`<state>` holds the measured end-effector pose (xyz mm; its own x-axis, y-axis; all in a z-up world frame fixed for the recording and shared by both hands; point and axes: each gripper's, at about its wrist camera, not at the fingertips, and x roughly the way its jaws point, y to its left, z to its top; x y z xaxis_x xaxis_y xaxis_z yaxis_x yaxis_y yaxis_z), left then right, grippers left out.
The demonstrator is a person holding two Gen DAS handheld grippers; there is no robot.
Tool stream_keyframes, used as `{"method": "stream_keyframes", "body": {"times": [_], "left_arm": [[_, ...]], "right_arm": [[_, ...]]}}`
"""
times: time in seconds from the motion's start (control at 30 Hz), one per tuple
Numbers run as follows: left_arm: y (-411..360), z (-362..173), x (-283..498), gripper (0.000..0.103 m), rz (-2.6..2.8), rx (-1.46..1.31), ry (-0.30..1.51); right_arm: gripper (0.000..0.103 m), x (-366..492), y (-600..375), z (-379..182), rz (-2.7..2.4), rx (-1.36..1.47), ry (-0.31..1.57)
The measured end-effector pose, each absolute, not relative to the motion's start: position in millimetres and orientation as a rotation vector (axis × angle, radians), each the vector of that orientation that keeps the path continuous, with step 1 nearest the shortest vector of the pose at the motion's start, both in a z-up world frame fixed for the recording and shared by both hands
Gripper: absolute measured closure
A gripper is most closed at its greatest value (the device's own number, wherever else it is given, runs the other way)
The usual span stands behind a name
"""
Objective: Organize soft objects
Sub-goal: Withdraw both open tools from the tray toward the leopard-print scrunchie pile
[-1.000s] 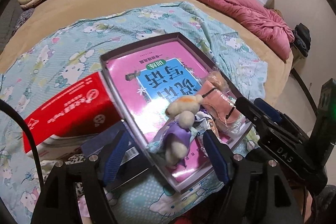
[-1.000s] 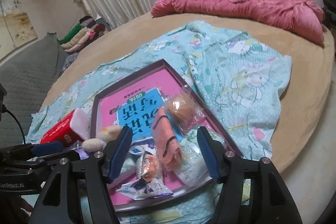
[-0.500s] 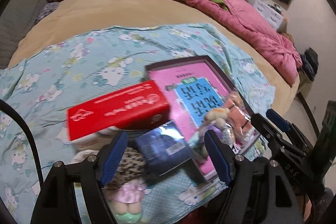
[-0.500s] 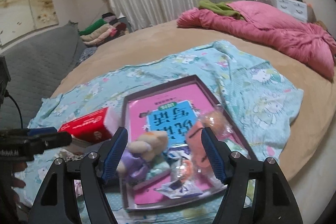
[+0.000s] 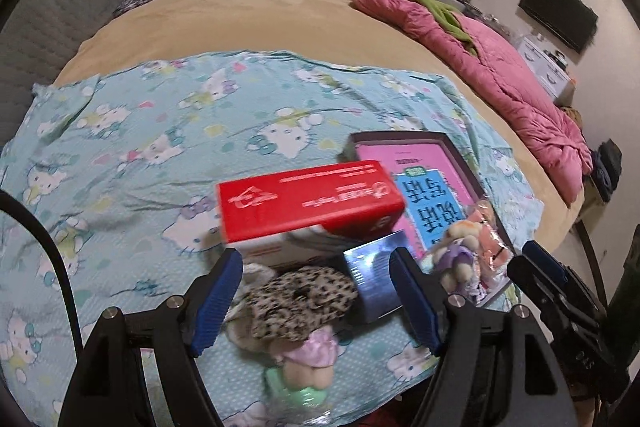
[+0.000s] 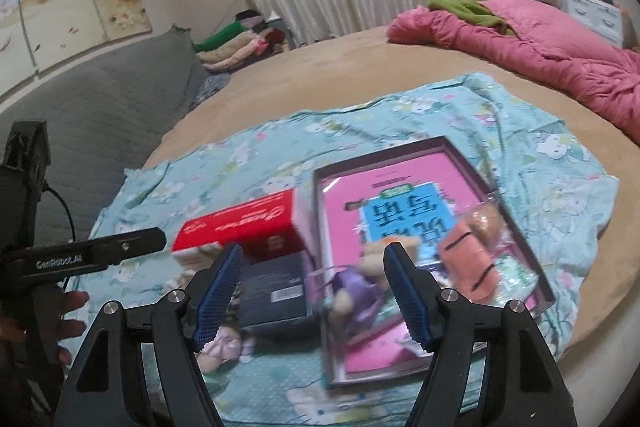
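Observation:
A dark-rimmed tray [image 6: 448,143] with a pink book holds a plush toy in a purple dress [image 6: 360,283], an orange soft toy in a bag [image 6: 472,255] and more packets. The plush also shows in the left wrist view [image 5: 456,251]. My left gripper [image 5: 316,303] is open and empty above a leopard-print soft item [image 5: 300,301] and a small doll in a pink dress [image 5: 308,363]. My right gripper [image 6: 312,295] is open and empty, between a dark box [image 6: 276,287] and the tray.
A red and white box [image 5: 308,201] and a shiny dark blue box [image 5: 374,273] lie on the Hello Kitty sheet [image 5: 160,147]. A pink quilt [image 5: 500,75] lies at the far right of the round bed. Folded clothes [image 6: 236,43] and a grey sofa [image 6: 100,99] stand behind.
Both grippers swung left, away from the tray. The left one now sits over the leopard-print item and the doll. Both stayed open.

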<state>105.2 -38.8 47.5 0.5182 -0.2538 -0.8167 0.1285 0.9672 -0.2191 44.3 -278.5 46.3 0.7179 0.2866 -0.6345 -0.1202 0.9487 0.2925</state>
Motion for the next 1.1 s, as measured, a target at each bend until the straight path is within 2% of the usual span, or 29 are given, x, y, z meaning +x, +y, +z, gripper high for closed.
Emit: {"method": "stream_keyframes", "body": {"times": [0.63,1.1], "left_arm": [[48,6,80,0.028,-0.096,-0.252,1.058],[61,-51,95,0.028,-0.115,-0.279,1.166]], "right_arm": [[0.029,30,-185,29,0.411,0.078,0.852],[0.029,54,-106,-22,0.511,-0.339,0.879]]}}
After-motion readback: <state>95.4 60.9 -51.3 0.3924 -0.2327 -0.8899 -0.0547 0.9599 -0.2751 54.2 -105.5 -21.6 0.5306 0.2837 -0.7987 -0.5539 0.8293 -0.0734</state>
